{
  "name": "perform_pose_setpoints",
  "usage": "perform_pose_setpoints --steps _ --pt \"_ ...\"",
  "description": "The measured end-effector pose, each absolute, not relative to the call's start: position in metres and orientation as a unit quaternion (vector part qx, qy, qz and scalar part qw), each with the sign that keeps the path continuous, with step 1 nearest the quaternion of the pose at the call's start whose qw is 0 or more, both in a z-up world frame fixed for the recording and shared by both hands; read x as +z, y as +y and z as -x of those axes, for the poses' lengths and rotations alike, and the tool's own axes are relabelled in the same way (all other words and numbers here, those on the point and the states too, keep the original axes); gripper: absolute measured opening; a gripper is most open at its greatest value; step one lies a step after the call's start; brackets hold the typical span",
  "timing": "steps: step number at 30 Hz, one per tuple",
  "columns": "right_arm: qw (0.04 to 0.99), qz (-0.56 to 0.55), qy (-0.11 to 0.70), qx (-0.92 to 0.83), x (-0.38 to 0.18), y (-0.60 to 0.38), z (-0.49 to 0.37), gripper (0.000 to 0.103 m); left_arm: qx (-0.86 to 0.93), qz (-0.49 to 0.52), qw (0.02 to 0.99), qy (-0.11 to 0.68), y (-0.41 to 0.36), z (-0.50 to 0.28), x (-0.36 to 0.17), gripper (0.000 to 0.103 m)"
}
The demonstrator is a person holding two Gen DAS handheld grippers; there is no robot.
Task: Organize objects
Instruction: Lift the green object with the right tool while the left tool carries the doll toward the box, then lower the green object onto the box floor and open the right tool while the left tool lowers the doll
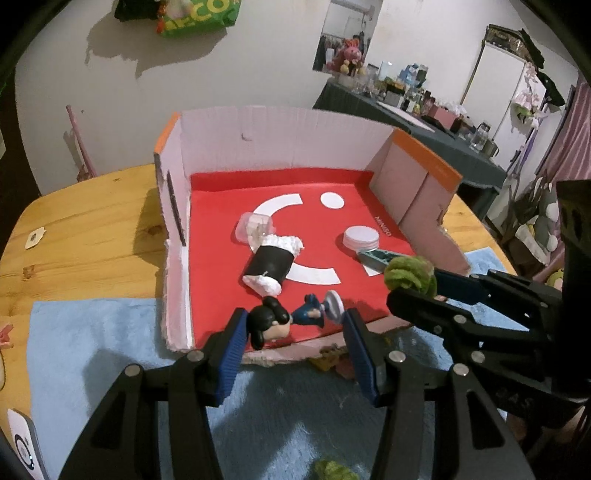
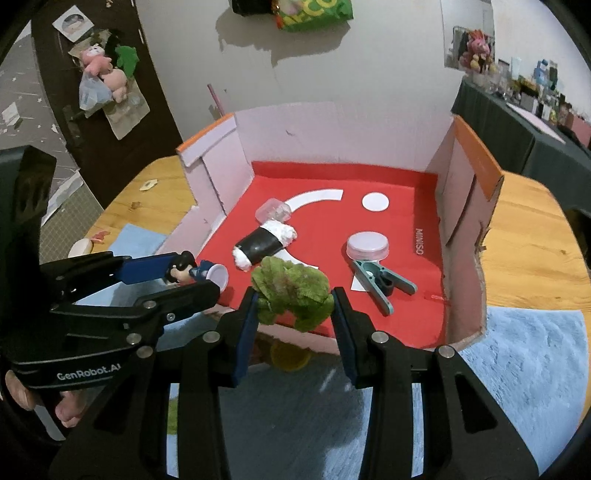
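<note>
- Left gripper (image 1: 291, 325) pinched a small cartoon figurine (image 1: 291, 319) with black hair and a round clear base. It lay sideways across the jaws: head by the left finger, base disc by the right one. Its long axis ran crosswise to the fingers.
- Right gripper (image 2: 293, 299) was closed partway on a green felt lettuce piece (image 2: 291, 291), with both pads touching the leaf edges.
- Both loads hovered over the near open edge of the cardboard box (image 1: 277, 140), above its red liner (image 1: 325, 229). My read: each arm only needed to move forward and down to drop its load.
- The lettuce sat to the figurine's right. The right gripper was nearer the teal clip (image 2: 382, 282) and the clear round lid (image 2: 367, 245); the left was nearer the black-and-white sushi-roll toy (image 1: 273, 264).
- Inside the box, the sushi roll lay diagonally, with a clear plastic cup (image 1: 255, 227) touching its far end. The clip lay just beside the lid.
- Free liner near the front centre looked like the likely drop zone.
- Readable text: "MINISO" on the liner's right edge, "GenRobot.AI" on the left gripper body in the right wrist view, and part of "CO" on the green bag (image 2: 314, 14) on the wall.
</note>
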State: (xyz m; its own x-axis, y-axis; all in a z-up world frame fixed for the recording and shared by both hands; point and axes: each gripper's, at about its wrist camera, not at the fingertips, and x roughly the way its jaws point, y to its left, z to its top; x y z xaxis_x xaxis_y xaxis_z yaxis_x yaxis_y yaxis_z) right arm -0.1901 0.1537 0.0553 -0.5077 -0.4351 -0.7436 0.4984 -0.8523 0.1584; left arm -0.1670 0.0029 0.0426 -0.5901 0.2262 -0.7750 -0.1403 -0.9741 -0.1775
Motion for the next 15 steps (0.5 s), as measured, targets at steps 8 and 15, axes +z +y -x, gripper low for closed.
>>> perform_pose_setpoints --steps 8,15 --pt "0.268 -0.456 0.037 -0.848 0.036 0.153 0.212 0.037 0.875 0.470 0.111 -0.040 0.006 0.184 0.027 0.055" --pt "0.264 -0.475 0.040 -0.838 0.028 0.152 0.225 0.037 0.867 0.485 0.110 -0.028 0.007 0.194 0.019 0.055"
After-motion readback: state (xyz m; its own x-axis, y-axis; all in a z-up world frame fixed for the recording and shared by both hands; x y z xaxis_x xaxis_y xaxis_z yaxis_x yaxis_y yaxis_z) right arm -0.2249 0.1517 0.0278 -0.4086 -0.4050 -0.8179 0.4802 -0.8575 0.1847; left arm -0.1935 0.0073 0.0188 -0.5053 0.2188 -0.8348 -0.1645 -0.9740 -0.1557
